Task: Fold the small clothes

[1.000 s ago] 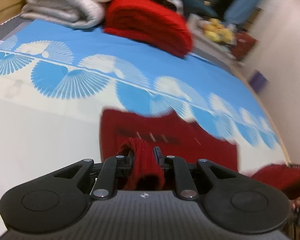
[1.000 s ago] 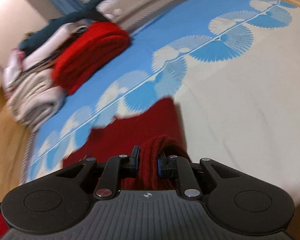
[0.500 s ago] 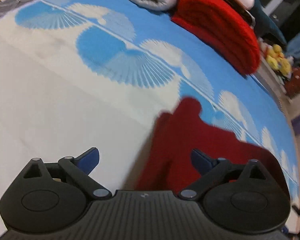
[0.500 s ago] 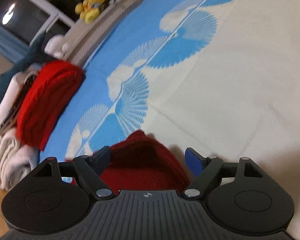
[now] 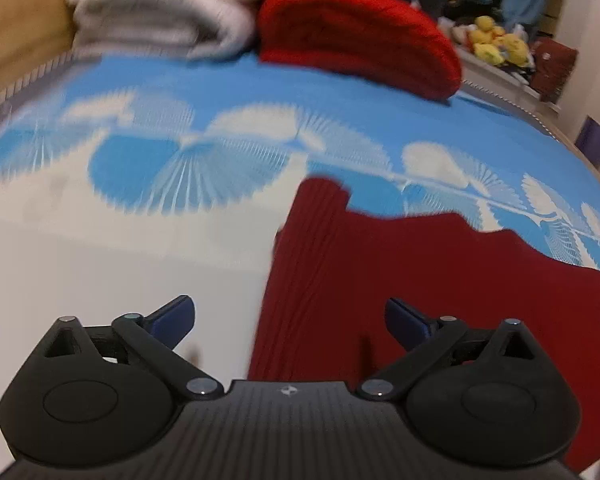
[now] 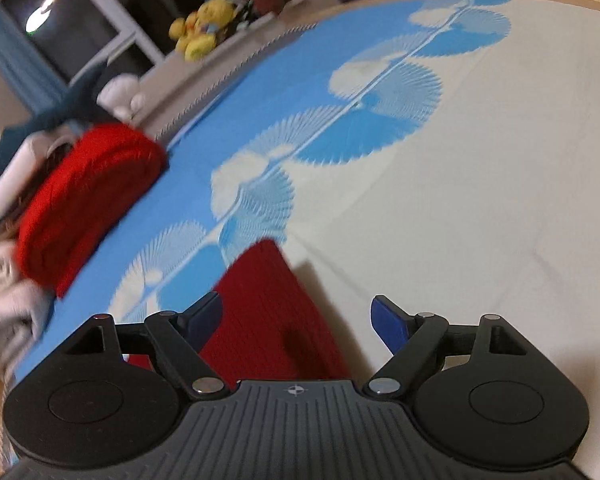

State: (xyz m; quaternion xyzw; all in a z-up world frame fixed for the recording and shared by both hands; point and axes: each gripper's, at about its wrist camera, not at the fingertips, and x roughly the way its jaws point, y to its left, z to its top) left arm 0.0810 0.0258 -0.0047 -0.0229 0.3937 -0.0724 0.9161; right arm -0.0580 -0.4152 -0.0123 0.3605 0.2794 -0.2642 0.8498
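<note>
Left wrist view: dark red garment [image 5: 440, 280] lies flat on the blue-and-white sheet [image 5: 100, 240], filling the centre and right of the frame. Its long axis runs from lower centre toward the right edge; a narrow rib-knit strip points up to centre frame, ending on the blue fan print. Left gripper [image 5: 290, 318] hangs over the garment's left edge, jaws spread wide, nothing pinched; left fingertip [image 5: 176, 316] is over bare white sheet, the right one over red cloth. The jaws have just been opening: a second ago they were clamped on a bunched red fold, now the cloth lies released and flat. Folded red knit [image 5: 356, 36] and grey-white blanket [image 5: 160, 8] sit at the top of the frame, yellow toys [image 5: 500, 44] upper right. Frame is blurred.

Right wrist view: one end of the garment [image 6: 268, 312] shows at lower centre, its tip pointing up and slightly right, long axis running down under the gripper body. Right gripper [image 6: 298, 322] has jaws apart, nothing gripped; cloth lies between them nearer the left pad, the right pad over white sheet [image 6: 480, 200]. These jaws have also just been opening; earlier they squeezed a red fold. Red knit [image 6: 88, 196] at left, toys [image 6: 200, 28] at top.
</note>
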